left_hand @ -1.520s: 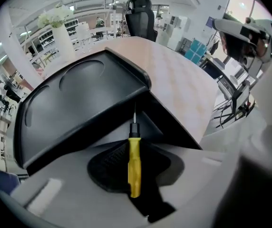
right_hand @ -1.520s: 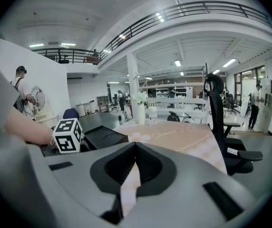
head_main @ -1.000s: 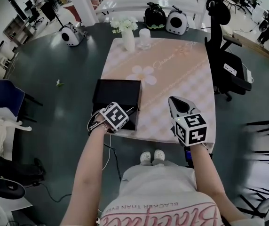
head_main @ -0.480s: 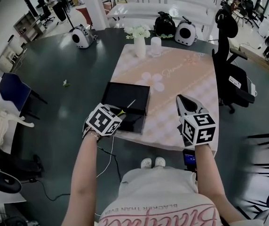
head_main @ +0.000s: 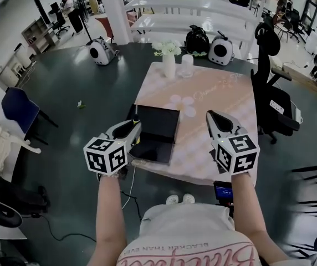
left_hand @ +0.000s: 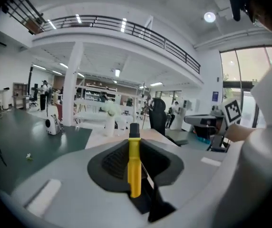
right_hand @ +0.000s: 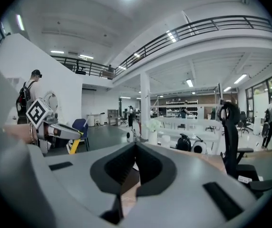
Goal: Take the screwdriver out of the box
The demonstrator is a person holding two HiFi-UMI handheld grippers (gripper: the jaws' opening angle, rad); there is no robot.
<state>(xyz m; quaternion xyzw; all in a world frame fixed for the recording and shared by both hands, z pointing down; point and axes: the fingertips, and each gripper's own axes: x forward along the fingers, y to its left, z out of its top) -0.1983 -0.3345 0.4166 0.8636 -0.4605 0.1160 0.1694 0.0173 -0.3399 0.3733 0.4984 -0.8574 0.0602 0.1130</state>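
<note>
The right gripper (right_hand: 136,145) is seen at 6 o'clock with its jaws brought together and nothing held between them, and a strip of the pale counter (right_hand: 212,159) is shown past them at 4 o'clock. At 9 o'clock the left gripper (right_hand: 79,135) is seen with a yellow screwdriver (right_hand: 74,146) hanging at its tip, and a blue chair (right_hand: 81,125) is seen behind it. A white vase (right_hand: 152,136) is seen just beyond the jaws towards 12 o'clock, and a black office chair (right_hand: 228,132) is seen at 3 o'clock.
</note>
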